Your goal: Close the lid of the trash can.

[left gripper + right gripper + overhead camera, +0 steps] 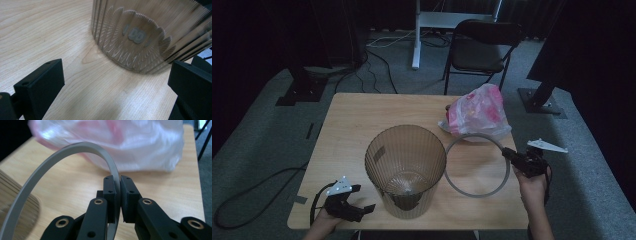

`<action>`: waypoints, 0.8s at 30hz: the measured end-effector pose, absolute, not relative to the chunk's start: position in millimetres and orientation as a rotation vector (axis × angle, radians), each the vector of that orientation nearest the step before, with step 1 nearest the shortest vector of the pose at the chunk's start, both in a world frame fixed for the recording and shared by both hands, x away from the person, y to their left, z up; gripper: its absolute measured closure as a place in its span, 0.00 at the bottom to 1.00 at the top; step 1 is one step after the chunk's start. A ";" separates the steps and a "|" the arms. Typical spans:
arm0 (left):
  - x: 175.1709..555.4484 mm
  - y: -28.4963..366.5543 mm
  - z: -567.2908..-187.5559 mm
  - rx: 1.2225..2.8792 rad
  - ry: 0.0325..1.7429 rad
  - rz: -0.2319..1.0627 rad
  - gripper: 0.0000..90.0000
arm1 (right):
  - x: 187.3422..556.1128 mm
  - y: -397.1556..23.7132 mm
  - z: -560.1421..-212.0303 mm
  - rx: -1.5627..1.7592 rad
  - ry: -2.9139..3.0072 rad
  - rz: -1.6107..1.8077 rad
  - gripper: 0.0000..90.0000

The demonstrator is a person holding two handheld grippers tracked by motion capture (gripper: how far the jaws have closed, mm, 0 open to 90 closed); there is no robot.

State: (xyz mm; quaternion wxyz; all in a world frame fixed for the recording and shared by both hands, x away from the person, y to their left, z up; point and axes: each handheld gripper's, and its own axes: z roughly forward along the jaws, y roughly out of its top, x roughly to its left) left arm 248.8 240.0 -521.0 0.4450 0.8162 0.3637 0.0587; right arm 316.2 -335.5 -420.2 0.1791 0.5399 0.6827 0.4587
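The right gripper (508, 153) has its fingers (109, 192) pinched tight on the grey ring (477, 165), gripping the band at its right side. In the right gripper view the ring (50, 162) arcs up and away to the left from between the 2 fingers. From above, it sits between the bin (405, 170) and the right hand (534, 182), its left edge just beside the bin's rim, its far edge near the pink and white bag (478, 112).

The left gripper (362, 200) rests at the near left corner of the bench (352, 120), fingers (40, 87) spread wide with nothing between them. It points at the bin's base (140, 40), close to it but apart. The bin stands upright in the middle of the bench, a ribbed, see-through brown.
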 end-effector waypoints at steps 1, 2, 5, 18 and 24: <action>248.8 240.0 -521.0 2.022 0.901 0.145 0.01 | 315.2 -336.3 -416.4 1.518 1.924 1.305 0.93; 248.9 240.0 -521.0 2.021 0.901 0.144 0.01 | 313.7 -336.8 -412.4 1.512 1.911 1.310 0.93; 249.0 239.8 -521.2 2.026 0.898 0.144 0.01 | 310.4 -338.4 -400.1 1.483 1.893 1.342 0.93; 248.9 240.2 -521.1 2.024 0.900 0.145 0.01 | 299.6 -347.5 -325.4 1.328 1.714 1.549 0.93; 249.5 239.9 -521.4 2.028 0.898 0.144 0.01 | 299.4 -345.9 -296.5 1.261 1.665 1.676 0.93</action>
